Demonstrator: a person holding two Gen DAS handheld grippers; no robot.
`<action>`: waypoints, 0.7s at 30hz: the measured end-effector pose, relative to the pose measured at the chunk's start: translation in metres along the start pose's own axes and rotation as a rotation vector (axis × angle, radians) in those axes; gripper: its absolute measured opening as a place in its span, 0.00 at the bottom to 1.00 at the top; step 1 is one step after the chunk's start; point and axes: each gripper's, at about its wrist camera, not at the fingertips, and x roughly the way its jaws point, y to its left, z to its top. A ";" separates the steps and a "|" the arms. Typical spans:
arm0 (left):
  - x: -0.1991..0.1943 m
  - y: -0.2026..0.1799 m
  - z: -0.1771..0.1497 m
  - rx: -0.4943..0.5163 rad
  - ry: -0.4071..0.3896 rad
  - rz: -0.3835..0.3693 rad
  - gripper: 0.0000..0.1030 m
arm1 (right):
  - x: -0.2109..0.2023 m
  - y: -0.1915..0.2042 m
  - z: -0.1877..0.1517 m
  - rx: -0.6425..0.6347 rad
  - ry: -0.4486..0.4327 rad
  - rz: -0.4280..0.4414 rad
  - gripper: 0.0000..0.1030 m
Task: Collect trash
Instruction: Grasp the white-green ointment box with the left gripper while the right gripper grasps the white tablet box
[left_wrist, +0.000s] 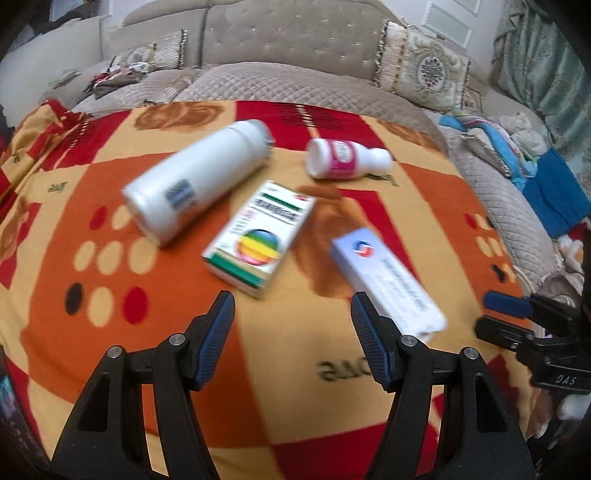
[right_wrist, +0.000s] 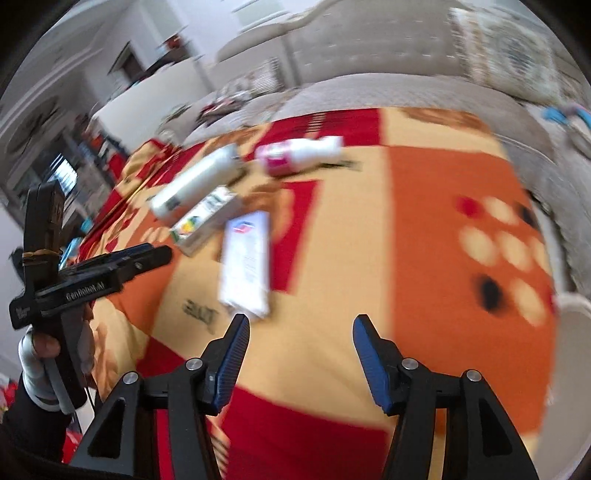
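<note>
On an orange, red and cream blanket (left_wrist: 110, 184) lie a big white bottle (left_wrist: 195, 181), a small white bottle with a pink label (left_wrist: 345, 157), a white box with a rainbow ball print (left_wrist: 258, 238) and a pale blue-white flat box (left_wrist: 388, 284). My left gripper (left_wrist: 291, 310) hovers open just in front of the two boxes, nothing between its fingers. The right gripper (right_wrist: 301, 332) is open too, empty, just short of the near end of the flat box (right_wrist: 245, 262). The same bottles (right_wrist: 192, 184) (right_wrist: 295, 155) and rainbow box (right_wrist: 203, 221) lie beyond it.
A beige quilted sofa (left_wrist: 280, 48) with patterned cushions (left_wrist: 424, 70) runs behind the blanket. Clothes and blue fabric (left_wrist: 554, 195) pile up at the right. A hand holding the left gripper (right_wrist: 110, 266) shows at the left of the right wrist view.
</note>
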 end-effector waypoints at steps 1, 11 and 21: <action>0.002 0.006 0.002 -0.001 0.004 0.009 0.62 | 0.010 0.008 0.006 -0.016 0.009 0.008 0.55; 0.027 0.022 0.028 -0.009 0.037 0.033 0.62 | 0.100 0.046 0.044 -0.113 0.101 -0.057 0.43; 0.075 -0.004 0.049 0.107 0.061 0.141 0.63 | 0.051 0.002 0.013 -0.081 0.081 -0.092 0.43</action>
